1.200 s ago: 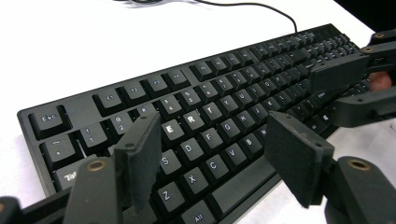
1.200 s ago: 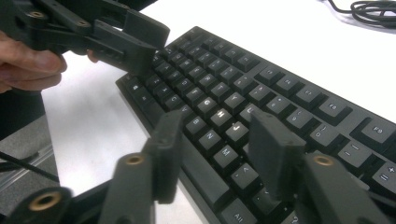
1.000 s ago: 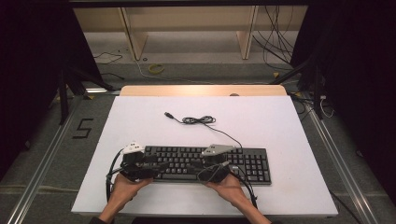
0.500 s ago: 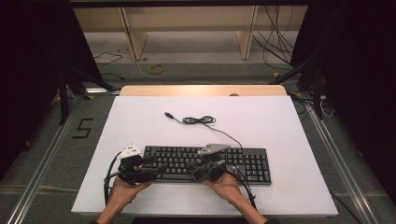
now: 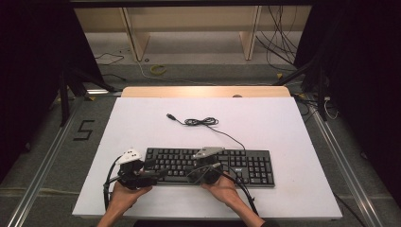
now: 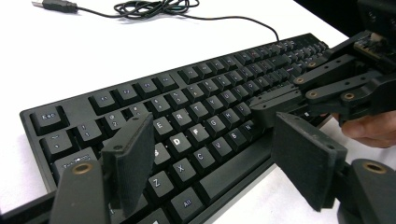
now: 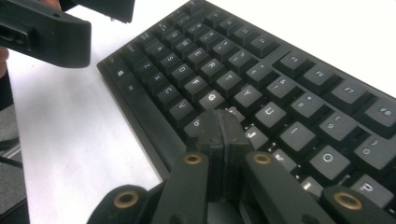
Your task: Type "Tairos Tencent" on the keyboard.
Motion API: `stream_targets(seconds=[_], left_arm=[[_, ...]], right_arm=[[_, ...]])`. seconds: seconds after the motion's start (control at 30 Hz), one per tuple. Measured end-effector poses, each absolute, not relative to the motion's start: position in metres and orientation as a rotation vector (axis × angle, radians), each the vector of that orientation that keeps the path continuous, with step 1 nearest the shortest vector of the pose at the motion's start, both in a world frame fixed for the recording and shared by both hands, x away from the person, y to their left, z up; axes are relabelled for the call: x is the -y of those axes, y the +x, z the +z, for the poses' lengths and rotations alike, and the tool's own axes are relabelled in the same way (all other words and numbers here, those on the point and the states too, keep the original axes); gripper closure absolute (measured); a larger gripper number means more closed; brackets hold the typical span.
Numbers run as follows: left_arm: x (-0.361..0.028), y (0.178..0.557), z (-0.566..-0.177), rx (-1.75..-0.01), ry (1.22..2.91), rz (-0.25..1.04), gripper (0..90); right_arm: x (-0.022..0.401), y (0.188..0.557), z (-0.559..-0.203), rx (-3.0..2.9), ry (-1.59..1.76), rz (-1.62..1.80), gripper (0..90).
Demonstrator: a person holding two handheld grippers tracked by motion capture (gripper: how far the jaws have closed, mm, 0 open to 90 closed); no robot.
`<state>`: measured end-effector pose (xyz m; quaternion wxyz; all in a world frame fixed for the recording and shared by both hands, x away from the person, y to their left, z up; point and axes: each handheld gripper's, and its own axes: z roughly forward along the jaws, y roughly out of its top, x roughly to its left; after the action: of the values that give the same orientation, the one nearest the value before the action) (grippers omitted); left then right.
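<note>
A black keyboard (image 5: 236, 165) lies across the near part of the white table (image 5: 283, 127), and its cable (image 5: 201, 122) coils behind it. My left gripper (image 5: 158, 174) hovers over the keyboard's left end. In the left gripper view (image 6: 212, 135) its jaws stand wide apart above the letter keys; they have just been opening a little and hold nothing. My right gripper (image 5: 191, 176) points left over the middle of the keyboard. Its jaws are pressed together (image 7: 223, 116), with the tips down on the keys near G and H (image 6: 266, 105).
The USB plug (image 5: 170, 116) lies loose on the table behind the keyboard. Bare white surface lies to the left, right and rear. A wooden strip (image 5: 203, 91) edges the far side, with shelving and floor cables beyond it.
Both hands stay almost where they were. The right gripper has edged slightly left along the keyboard.
</note>
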<state>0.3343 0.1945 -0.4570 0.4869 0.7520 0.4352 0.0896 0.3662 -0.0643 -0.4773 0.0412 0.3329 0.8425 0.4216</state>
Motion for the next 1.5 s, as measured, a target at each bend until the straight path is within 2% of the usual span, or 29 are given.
stream_targets(seconds=[0.63, 0.7, 0.83, 0.97, 1.07, 1.23, 1.5], left_arm=[[-0.197, 0.337, -0.457, -1.066, 1.825, 0.230, 29.6], [-0.197, 0.337, -0.457, -1.063, 1.828, 0.231, 29.6], [-0.195, 0.339, -0.457, -1.060, 1.826, 0.234, 29.6], [-0.193, 0.341, -0.457, -1.054, 1.834, 0.236, 29.7], [-0.190, 0.343, -0.457, -1.050, 1.837, 0.238, 29.7], [-0.186, 0.347, -0.457, -1.047, 1.841, 0.237, 29.7], [-0.178, 0.356, -0.459, -1.036, 1.863, 0.237, 29.7]], right_arm=[[0.060, 0.366, -0.484, -2.574, 1.036, 1.244, 90.0], [0.063, 0.367, -0.483, -2.567, 1.060, 1.270, 85.3], [0.075, 0.367, -0.477, -2.530, 1.085, 1.350, 81.3], [0.089, 0.366, -0.471, -2.504, 1.087, 1.397, 69.5], [0.098, 0.365, -0.467, -2.483, 1.082, 1.421, 57.0], [0.111, 0.360, -0.460, -2.444, 1.061, 1.430, 45.7], [0.132, 0.353, -0.455, -2.409, 1.059, 1.433, 36.1]])
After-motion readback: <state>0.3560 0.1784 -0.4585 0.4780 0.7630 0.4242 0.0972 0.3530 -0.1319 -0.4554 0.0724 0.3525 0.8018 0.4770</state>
